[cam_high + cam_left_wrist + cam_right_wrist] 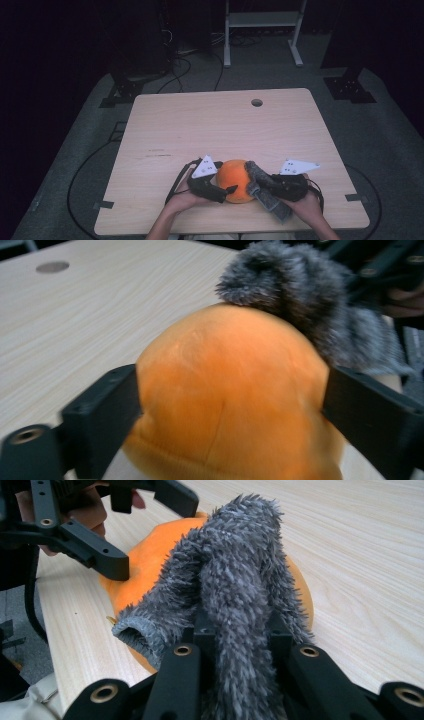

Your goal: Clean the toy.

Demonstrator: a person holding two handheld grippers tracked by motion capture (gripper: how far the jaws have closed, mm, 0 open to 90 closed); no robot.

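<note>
An orange plush ball (235, 181) (225, 400) lies near the table's front edge. Draped over its top and right side is a grey fuzzy sock (261, 184) (300, 305) (235, 580). My left gripper (225, 189) (230, 385) comes from the left with its jaws wide at either side of the ball, which looks round and unsqueezed. My right gripper (260, 189) (235, 630) is shut on the sock, pinching its fuzzy fabric between the jaws. In the right gripper view the left gripper (145, 530) straddles the ball (145, 555) beyond the sock.
The light wooden table (215, 125) has a round hole (256, 102) near its far edge. Behind it on the dark floor stand a white metal frame (262, 30) and black stands with cables. Both hands rest at the front edge.
</note>
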